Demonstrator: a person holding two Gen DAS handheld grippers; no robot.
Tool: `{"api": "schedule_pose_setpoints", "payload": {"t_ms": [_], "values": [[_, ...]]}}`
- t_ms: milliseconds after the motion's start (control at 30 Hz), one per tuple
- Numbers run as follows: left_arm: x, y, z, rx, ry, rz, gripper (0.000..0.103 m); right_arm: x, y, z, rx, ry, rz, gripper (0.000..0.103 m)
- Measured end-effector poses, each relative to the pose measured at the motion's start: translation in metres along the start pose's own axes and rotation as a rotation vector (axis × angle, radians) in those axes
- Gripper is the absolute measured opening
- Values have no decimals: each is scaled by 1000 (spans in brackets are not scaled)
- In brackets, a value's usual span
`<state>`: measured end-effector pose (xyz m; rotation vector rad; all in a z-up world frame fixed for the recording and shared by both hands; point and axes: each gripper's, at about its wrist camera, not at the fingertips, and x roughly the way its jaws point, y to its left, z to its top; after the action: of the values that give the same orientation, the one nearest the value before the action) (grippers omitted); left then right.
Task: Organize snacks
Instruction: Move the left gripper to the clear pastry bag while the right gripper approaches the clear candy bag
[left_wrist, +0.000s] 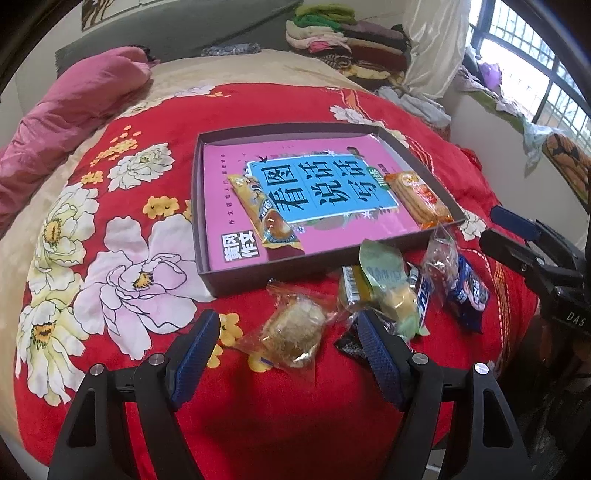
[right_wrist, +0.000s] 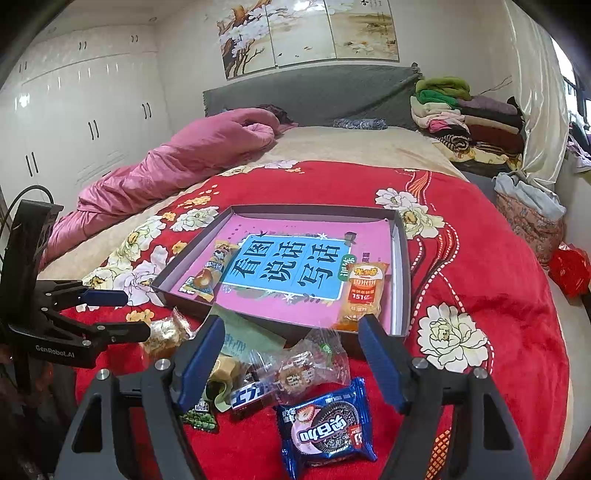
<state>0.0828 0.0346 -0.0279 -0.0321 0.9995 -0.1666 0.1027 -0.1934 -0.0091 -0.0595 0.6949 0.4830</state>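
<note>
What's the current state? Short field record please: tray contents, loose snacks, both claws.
tray: dark shallow box on red blanket, pink book inside
in tray: yellow bar packet at one side, orange cracker packet at the other
loose: pile before tray, including blue cookie pack, clear-wrapped pastry
left claw: open, empty, around the pastry
right claw: open, empty, over the pile

Ahead of our right claw (right_wrist: 291, 339) lay a tray (right_wrist: 400, 258) on the bedspread (right_wrist: 480, 266), holding two snack packets (right_wrist: 364, 291) at opposite sides. Loose snacks (right_wrist: 325, 428) lay between claw and tray, our left claw (right_wrist: 125, 314) beside them.
</note>
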Motion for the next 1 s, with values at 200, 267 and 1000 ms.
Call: {"api": "schedule_pose_setpoints", "payload": {"t_ms": [200, 267, 1000], "values": [[2, -1, -5, 15, 20, 1, 78, -3, 0, -2, -1, 6, 2, 75], [3, -2, -6, 19, 25, 3, 78, -4, 0, -3, -3, 9, 0, 75], [12, -4, -15, 47, 57, 9, 78, 15, 3, -23, 53, 172, 106, 80]]}}
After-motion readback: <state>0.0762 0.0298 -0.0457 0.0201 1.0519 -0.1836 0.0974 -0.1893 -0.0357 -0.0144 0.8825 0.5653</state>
